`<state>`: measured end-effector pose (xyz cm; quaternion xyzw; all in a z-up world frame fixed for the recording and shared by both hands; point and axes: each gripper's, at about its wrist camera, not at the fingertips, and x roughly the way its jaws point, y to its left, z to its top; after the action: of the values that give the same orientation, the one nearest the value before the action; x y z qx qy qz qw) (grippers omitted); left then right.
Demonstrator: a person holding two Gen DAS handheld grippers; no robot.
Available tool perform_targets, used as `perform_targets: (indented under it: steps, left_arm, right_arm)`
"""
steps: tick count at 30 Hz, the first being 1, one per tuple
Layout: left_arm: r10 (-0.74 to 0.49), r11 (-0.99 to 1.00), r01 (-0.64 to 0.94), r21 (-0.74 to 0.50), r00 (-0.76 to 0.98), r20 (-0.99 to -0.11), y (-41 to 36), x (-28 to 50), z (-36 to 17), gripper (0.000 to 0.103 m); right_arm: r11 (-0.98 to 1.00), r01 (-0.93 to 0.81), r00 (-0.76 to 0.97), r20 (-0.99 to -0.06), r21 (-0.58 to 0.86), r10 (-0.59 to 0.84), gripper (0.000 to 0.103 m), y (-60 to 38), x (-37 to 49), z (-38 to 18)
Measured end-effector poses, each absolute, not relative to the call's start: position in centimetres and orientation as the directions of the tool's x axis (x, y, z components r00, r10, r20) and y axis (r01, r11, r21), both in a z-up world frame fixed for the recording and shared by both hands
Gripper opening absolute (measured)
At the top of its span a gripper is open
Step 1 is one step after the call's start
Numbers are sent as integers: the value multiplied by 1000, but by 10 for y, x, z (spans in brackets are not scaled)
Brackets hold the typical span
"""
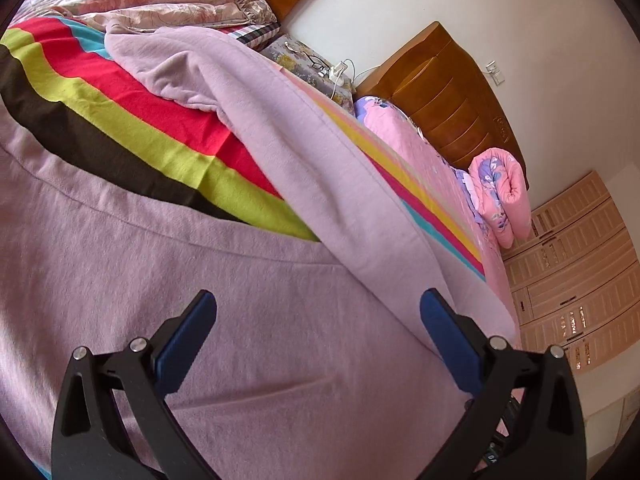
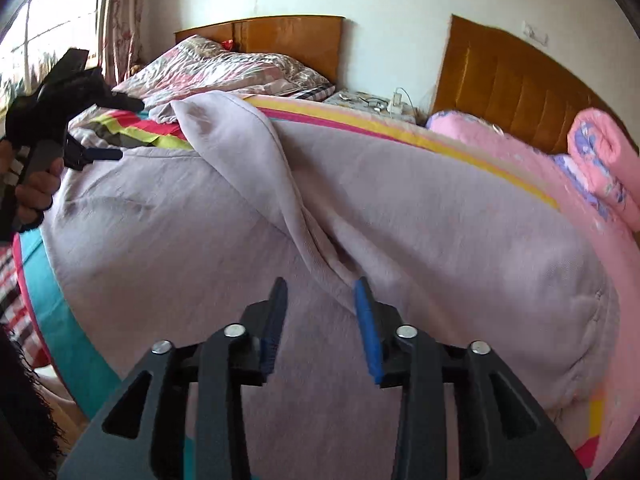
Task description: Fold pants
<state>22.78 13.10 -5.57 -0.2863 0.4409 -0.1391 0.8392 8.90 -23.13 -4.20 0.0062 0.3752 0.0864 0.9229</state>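
The right gripper point(image 2: 320, 296) hangs with its jaws partly apart and nothing between them; they are poised above the bunched seam where the two legs of the pants point(image 2: 360, 208) meet, probably because that crotch fold is the natural place to pinch for the next fold. The view is a little blurred, so whether the tips touch the cloth cannot be told. The left gripper point(image 1: 318, 308) has its jaws spread wide and empty over the broad, flat upper part of the pants point(image 1: 200, 280), ready to take hold or pin the fabric.

The lilac pants lie spread across the bed, over a striped blanket point(image 1: 120, 92). One leg runs alongside the bed's side edge; the other bends away toward the headboard point(image 2: 288, 40), and its crumpled end lies near the heaped floral quilt point(image 2: 224, 68). Laid out this flat, the cloth is presumably being readied for a leg-over-leg fold. A rolled pink quilt point(image 2: 600, 160) sits at the neighbouring bed's head, clear of the work.
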Motion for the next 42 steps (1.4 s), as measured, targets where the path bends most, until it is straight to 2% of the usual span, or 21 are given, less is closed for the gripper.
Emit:
perform_targets:
  steps: [1,3,7,10,11,14,18,19,20,22,24,26,29,33,36,39,40,41,42]
  left_arm:
    - [-480,805,-9,-594,579,-659,131,223,-54,102]
    - [-469,816,9,-579,595,-652,134,215,-50,102]
    - [-449,835,28,-550,611,-652,138,200,-48,102]
    - [-441,841,29,-541,616,-653,139,194,-46,102]
    - [-442,840,30,-542,618,-650,139,190,-45,102]
    - [-439,844,35,-535,617,-653,135,191,-41,102]
    - [-470,846,79,-527,578,-667,119,210,-37,102]
    - [-492,837,87,-540,551,-674,114,220,-38,102]
    - [-511,827,81,-556,521,-684,109,231,-39,102]
    - [-564,785,47,-617,465,-682,104,260,-39,102]
    - [-605,737,-10,-676,435,-666,101,292,-34,102]
    - [-606,724,-77,-686,404,-685,93,327,-27,101]
    - [-503,812,-135,-567,330,-799,70,380,-23,101]
    - [-325,912,-205,-356,170,-930,51,441,-43,89]
    - [-250,938,-239,-252,40,-967,47,472,-69,85]
    - [-184,957,-228,-180,4,-983,43,482,-79,81]
    - [-155,965,-212,-155,15,-988,43,482,-76,67]
    - [-123,972,-196,-126,28,-992,44,481,-71,41]
    - [-120,977,-174,-125,38,-992,46,479,-67,27]
  right_arm:
    - [984,-106,719,-672,145,177,66,-243,80,-39]
    - [965,17,736,-657,261,165,66,-272,64,-38]
    - [861,287,720,-687,420,95,58,-337,49,-54]
    - [760,403,669,-731,509,135,55,-367,51,-74]
    - [744,415,676,-725,524,134,50,-371,52,-75]
    - [724,449,709,-702,523,68,50,-385,58,-68]
    - [706,465,700,-710,535,77,50,-399,74,-75]
    - [720,457,699,-712,522,72,41,-399,77,-75]
    - [729,453,699,-712,513,68,23,-398,79,-75]
    - [725,437,719,-691,532,74,16,-400,73,-79]
    - [744,425,725,-686,516,62,15,-398,71,-81]
    - [748,422,727,-684,512,59,15,-396,73,-81]
    - [746,416,730,-680,520,67,15,-397,69,-86]
    - [728,399,744,-661,558,98,15,-402,61,-93]
    - [720,391,751,-651,574,111,15,-404,57,-97]
    - [716,385,754,-646,582,119,15,-405,55,-98]
    - [716,383,755,-645,584,121,15,-405,55,-98]
    - [716,381,755,-644,585,124,15,-406,55,-97]
    - [715,380,757,-642,587,125,15,-406,54,-97]
